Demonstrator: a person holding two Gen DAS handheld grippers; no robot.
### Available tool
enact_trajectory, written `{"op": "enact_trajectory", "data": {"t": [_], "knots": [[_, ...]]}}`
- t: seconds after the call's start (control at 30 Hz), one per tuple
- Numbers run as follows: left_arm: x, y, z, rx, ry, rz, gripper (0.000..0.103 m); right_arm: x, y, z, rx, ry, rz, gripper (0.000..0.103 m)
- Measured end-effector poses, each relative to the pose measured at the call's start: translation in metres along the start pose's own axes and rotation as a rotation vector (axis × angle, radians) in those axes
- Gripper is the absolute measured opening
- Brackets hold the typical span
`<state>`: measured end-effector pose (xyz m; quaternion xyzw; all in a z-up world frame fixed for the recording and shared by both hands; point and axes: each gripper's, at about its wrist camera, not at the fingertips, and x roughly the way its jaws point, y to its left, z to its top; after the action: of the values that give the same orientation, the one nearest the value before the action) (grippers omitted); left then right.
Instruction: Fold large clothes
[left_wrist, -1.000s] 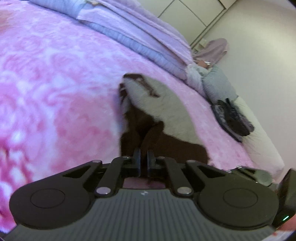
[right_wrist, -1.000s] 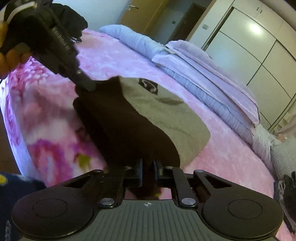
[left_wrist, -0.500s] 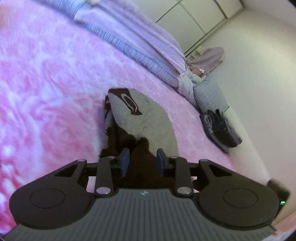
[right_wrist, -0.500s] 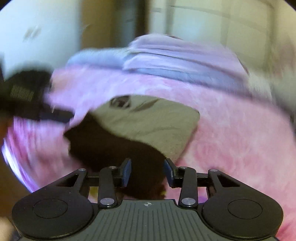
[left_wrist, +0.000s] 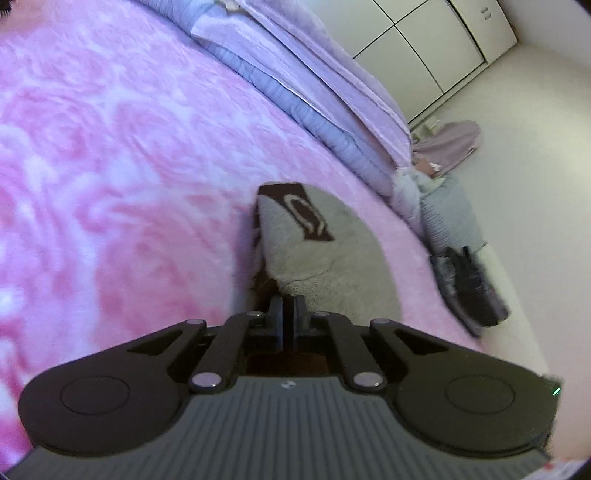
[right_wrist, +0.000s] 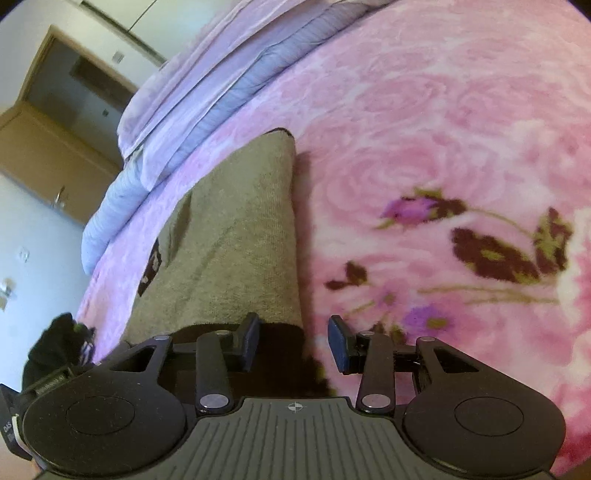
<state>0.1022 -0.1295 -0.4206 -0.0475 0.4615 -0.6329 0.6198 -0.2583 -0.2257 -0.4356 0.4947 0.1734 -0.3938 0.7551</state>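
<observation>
The grey-and-dark-brown knitted garment (right_wrist: 236, 236) lies folded on the pink floral blanket (right_wrist: 424, 122), long axis toward 12 o'clock. The right gripper (right_wrist: 293, 341) stands apart over its near edge; the left gripper (left_wrist: 287, 308) is pressed together, seemingly on the garment's edge.

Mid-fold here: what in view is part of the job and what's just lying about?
Job: grey-and-brown garment; left claw, shut at its near edge; right claw, open.

Lying about: pink blanket; lilac bedding; dark bundle.
</observation>
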Motion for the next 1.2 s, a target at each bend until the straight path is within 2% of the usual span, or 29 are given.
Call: {"op": "enact_trajectory", "data": {"t": [0.07, 0.13, 0.17, 0.2, 0.23, 0.3, 0.37, 0.43, 0.47, 0.53, 0.6, 0.67, 0.7, 0.73, 0.77, 0.87, 0.97, 1.03, 1.13, 1.2], "knots": [[-0.007, -0.011, -0.007, 0.058, -0.011, 0.059, 0.011, -0.003, 0.003, 0.001, -0.021, -0.004, -0.009, 0.037], [-0.021, -0.019, -0.012, 0.038, -0.018, 0.083, 0.015, -0.011, -0.002, 0.001, 0.003, -0.011, -0.001, 0.038], [-0.030, -0.022, -0.016, 0.009, -0.025, 0.079, 0.015, -0.016, -0.005, -0.001, 0.021, -0.015, 0.007, 0.038], [-0.040, -0.024, -0.020, -0.026, -0.028, 0.060, 0.021, -0.022, -0.008, -0.003, 0.035, -0.017, 0.011, 0.039], [-0.048, -0.026, -0.024, -0.062, -0.023, 0.042, 0.033, -0.027, -0.012, -0.004, 0.047, -0.019, 0.008, 0.041], [-0.058, -0.029, -0.037, -0.137, 0.003, -0.009, 0.046, -0.038, -0.020, -0.010, 0.061, -0.024, -0.002, 0.047], [-0.056, -0.030, -0.050, -0.200, 0.032, -0.046, 0.050, -0.046, -0.028, -0.015, 0.071, -0.028, -0.019, 0.051], [-0.044, -0.030, -0.059, -0.235, 0.045, -0.045, 0.055, -0.054, -0.038, -0.020, 0.091, -0.029, -0.028, 0.051], [-0.037, -0.028, -0.063, -0.268, 0.038, -0.039, 0.056, -0.058, -0.042, -0.022, 0.105, -0.028, -0.016, 0.051], [-0.024, -0.023, -0.069, -0.320, 0.009, -0.031, 0.066, -0.065, -0.048, -0.023, 0.123, -0.025, 0.005, 0.051], [-0.013, -0.016, -0.074, -0.369, -0.009, -0.004, 0.066, -0.069, -0.048, -0.021, 0.112, -0.030, -0.001, 0.051], [-0.007, -0.012, -0.076, -0.393, -0.055, 0.000, 0.058, -0.072, -0.049, -0.019, 0.097, -0.039, -0.008, 0.052], [-0.006, -0.013, -0.076, -0.381, -0.071, 0.010, 0.044, -0.071, -0.050, -0.019, 0.100, -0.039, -0.007, 0.052], [-0.003, -0.013, -0.074, -0.358, -0.083, 0.014, 0.021, -0.070, -0.052, -0.018, 0.105, -0.038, -0.005, 0.052], [0.000, -0.011, -0.071, -0.344, -0.079, 0.021, 0.016, -0.069, -0.052, -0.018, 0.110, -0.037, -0.004, 0.052], [0.001, -0.009, -0.059, -0.319, -0.061, 0.034, 0.013, -0.064, -0.052, -0.016, 0.098, -0.034, -0.004, 0.052], [-0.019, -0.015, -0.040, -0.213, -0.081, 0.027, 0.012, -0.061, -0.050, -0.011, 0.064, -0.030, -0.007, 0.052], [-0.037, -0.007, -0.019, -0.163, -0.114, 0.064, 0.011, -0.058, -0.049, -0.007, 0.040, -0.024, -0.003, 0.052], [-0.056, 0.024, 0.018, -0.106, -0.172, 0.166, 0.011, -0.049, -0.046, 0.001, 0.011, 0.000, 0.035, 0.052], [-0.054, 0.045, 0.039, -0.092, -0.153, 0.205, 0.011, -0.037, -0.040, 0.010, -0.012, 0.030, 0.093, 0.052]]}}
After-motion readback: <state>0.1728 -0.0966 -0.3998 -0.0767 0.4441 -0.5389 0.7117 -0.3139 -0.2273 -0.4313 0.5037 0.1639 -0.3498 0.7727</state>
